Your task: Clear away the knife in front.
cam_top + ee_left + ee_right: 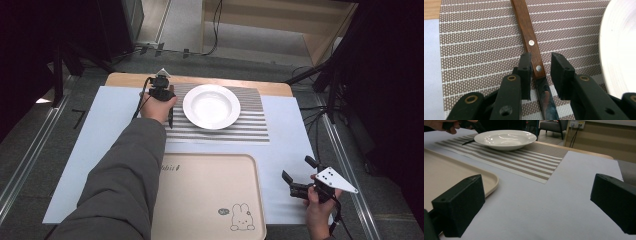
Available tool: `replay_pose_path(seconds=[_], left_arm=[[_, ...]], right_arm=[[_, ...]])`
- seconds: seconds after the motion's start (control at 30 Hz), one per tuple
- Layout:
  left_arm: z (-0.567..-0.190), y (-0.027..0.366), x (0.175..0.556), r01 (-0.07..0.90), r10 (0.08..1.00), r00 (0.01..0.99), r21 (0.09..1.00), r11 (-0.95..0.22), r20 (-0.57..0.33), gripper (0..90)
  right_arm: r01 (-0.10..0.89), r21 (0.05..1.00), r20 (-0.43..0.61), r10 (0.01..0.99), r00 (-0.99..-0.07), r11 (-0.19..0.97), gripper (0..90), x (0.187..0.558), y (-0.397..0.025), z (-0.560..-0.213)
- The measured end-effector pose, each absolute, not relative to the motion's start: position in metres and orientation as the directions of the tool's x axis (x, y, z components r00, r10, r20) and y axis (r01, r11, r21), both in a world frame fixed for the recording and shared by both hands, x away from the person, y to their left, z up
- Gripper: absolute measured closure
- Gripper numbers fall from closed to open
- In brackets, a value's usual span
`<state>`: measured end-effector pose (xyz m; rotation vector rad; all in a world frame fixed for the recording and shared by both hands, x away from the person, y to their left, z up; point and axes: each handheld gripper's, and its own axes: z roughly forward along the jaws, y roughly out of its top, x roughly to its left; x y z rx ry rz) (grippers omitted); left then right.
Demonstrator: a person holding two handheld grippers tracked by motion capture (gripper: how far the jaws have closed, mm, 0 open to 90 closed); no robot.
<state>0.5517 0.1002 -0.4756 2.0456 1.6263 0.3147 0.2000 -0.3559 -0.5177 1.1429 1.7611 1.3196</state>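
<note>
Wooden and stiff, the knife [532, 47] lies on the striped mat [479, 45], left of the plate [211, 106]. Left tongs [541, 70] straddle its handle, probably not squeezing yet. Grab the wood; the blade looks slippery. Right tongs [536, 205] wait open, near right.

White plate [211, 106] on striped placemat [250, 125]; beige tray [207, 195] nearby, apparently empty.

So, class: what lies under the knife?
The knife lies flat on the striped mat, between the open left tongs. The mat's weave shows beside it; the strip beneath the knife is covered.
</note>
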Motion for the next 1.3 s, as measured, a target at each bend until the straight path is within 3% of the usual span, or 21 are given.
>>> replay_pose_path(seconds=[0.4,1.3], left_arm=[[-0.481,0.095,0.549,0.836,0.961,0.269,0.509,-0.204,-0.058,76.9],[-0.456,0.114,0.534,0.814,0.943,0.314,0.543,-0.207,-0.112,77.3]], right_arm=[[0.258,0.96,0.001,0.914,-0.407,0.113,0.0,0.2,-0.356,-0.518],[0.26,0.959,0.0,0.913,-0.408,0.117,0.0,0.2,-0.355,-0.518]])
